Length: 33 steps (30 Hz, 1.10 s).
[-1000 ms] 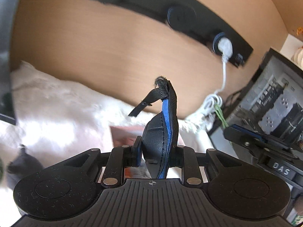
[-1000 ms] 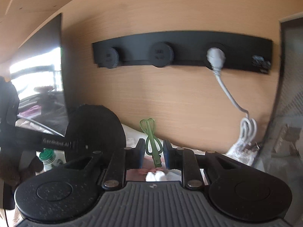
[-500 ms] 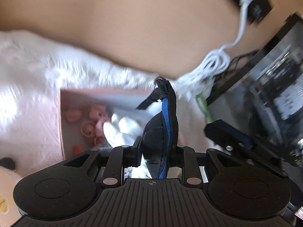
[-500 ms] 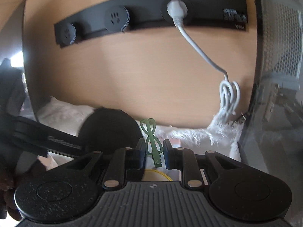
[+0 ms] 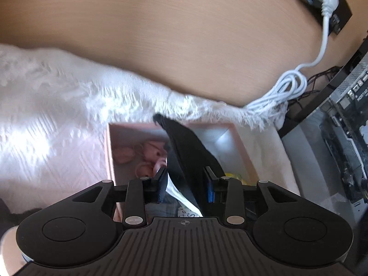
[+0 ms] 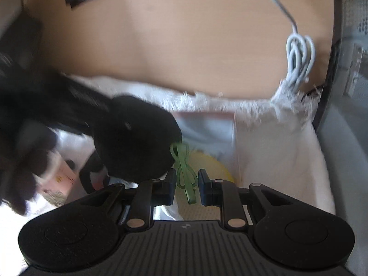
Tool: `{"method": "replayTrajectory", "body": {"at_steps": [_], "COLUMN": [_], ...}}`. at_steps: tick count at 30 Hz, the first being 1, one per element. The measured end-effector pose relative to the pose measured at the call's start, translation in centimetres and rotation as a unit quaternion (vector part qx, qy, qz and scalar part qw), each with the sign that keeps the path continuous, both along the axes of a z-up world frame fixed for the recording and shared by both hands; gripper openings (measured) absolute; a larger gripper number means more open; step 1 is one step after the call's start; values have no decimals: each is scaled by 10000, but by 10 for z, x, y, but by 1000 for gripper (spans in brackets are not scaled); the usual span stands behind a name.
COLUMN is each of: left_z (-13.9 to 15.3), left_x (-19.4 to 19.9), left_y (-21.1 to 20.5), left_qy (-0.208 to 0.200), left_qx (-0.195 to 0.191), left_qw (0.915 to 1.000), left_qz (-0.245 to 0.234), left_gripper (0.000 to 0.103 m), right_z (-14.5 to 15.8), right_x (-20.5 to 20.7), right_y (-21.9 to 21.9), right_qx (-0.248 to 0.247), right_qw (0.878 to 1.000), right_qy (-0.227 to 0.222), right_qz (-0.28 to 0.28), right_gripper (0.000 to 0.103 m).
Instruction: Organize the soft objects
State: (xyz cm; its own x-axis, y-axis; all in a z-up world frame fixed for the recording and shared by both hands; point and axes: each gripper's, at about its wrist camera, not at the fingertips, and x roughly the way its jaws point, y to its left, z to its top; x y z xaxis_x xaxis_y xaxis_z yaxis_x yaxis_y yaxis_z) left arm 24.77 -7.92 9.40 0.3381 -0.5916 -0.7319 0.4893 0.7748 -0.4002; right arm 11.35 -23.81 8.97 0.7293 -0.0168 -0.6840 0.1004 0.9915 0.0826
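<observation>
In the left wrist view my left gripper [image 5: 185, 184] stands open over a pink box [image 5: 110, 151]. A black padded mask [image 5: 188, 156] lies loose between the fingers, tipping into the box. Pink soft toys [image 5: 149, 156] lie inside the box. In the right wrist view my right gripper [image 6: 185, 184] is open too, and a thin green loop [image 6: 184, 172] hangs free between its fingers above a yellow round thing [image 6: 207, 163] in the same box [image 6: 207, 119]. The left gripper's black body [image 6: 133, 138] sits close on the left.
The box rests on a white fringed cloth [image 5: 57, 105]. A wooden wall [image 5: 161, 34] stands behind with a black socket strip and a coiled white cable [image 5: 285, 89]. A computer case [image 5: 345, 138] stands at the right.
Both grippers tilted down over the box and opened. The black mask is released from the left fingers and the green loop from the right fingers.
</observation>
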Motion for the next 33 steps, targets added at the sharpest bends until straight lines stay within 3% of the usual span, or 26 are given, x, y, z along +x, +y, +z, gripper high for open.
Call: {"method": "replayTrajectory", "body": {"at_steps": [4, 7, 10, 15, 18, 26, 33], "left_z": [7, 6, 6, 1, -2, 19, -3], "left_x": [0, -4, -9, -13, -13, -11, -1], "left_y": [4, 2, -1, -6, -5, 7, -16], "left_qy": [-182, -271, -325, -284, -303, -415, 264], "left_qx": [342, 658, 798, 859, 714, -22, -327], "left_qw": [9992, 9974, 9959, 9953, 9965, 9991, 9991], "left_qz": [77, -91, -267, -343, -303, 25, 39], "left_gripper": [26, 27, 27, 27, 27, 23, 17], "right_z": [-6, 0, 8, 32, 40, 28, 34], "right_x": [21, 31, 21, 5, 6, 6, -7], "right_y": [0, -8, -13, -9, -9, 1, -8], "right_qx": [-223, -18, 23, 113, 155, -155, -160], "right_qw": [9995, 9996, 9990, 9962, 9954, 9981, 9976], "right_qy": [-72, -154, -297, -841, -928, -560, -624], "right_qz": [-223, -246, -335, -174, -181, -197, -262], "right_gripper": [20, 20, 28, 28, 28, 28, 28]}}
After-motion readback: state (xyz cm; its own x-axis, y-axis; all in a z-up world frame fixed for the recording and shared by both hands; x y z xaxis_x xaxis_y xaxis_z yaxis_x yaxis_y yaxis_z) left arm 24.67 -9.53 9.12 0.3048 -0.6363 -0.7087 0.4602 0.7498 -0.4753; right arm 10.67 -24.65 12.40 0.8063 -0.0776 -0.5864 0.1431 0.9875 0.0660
